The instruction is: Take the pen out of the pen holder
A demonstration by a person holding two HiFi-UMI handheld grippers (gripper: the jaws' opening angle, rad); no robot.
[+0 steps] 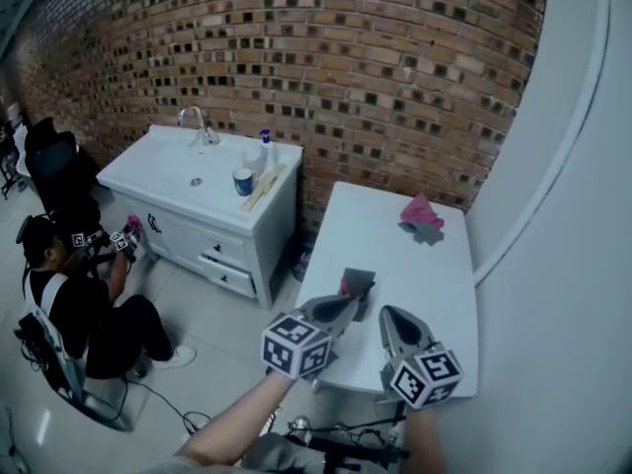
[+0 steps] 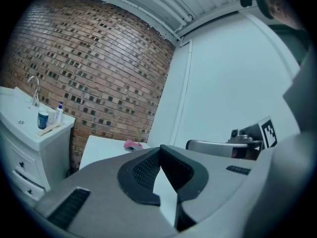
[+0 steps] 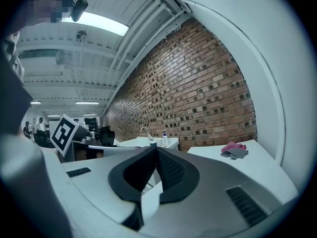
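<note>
Two grippers: left gripper (image 1: 352, 303), right gripper (image 1: 388, 315), both with jaws together, empty.
Holder (image 1: 359, 280): just beyond left gripper, partly hidden by it.
Cloth (image 1: 422, 214): far ahead of right gripper.
Sink (image 1: 173, 171): well left of left gripper.
</note>
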